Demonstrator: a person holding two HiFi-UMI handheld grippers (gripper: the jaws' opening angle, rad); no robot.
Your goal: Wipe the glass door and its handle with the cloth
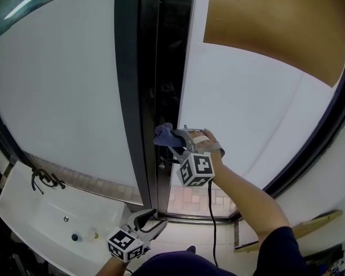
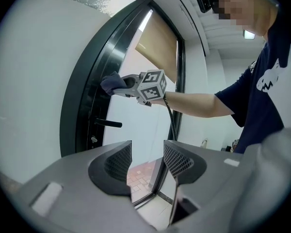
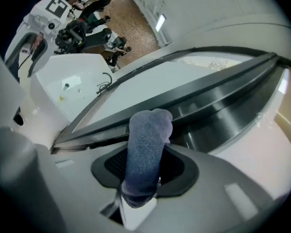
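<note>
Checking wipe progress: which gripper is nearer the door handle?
Right. The right gripper, shut on the cloth, is just above the handle; the left gripper hangs open, lower and farther back.

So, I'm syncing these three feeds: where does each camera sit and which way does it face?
Head view: on the head, facing steeply down the frame; shows the right arm and both grippers, left gripper low, right gripper raised.
Left gripper view: on the left gripper, facing up at the handle; own jaws apart, empty.
Right gripper view: on the right gripper, facing the frame; jaws shut on the cloth.
Shared: all three show the cloth.
</note>
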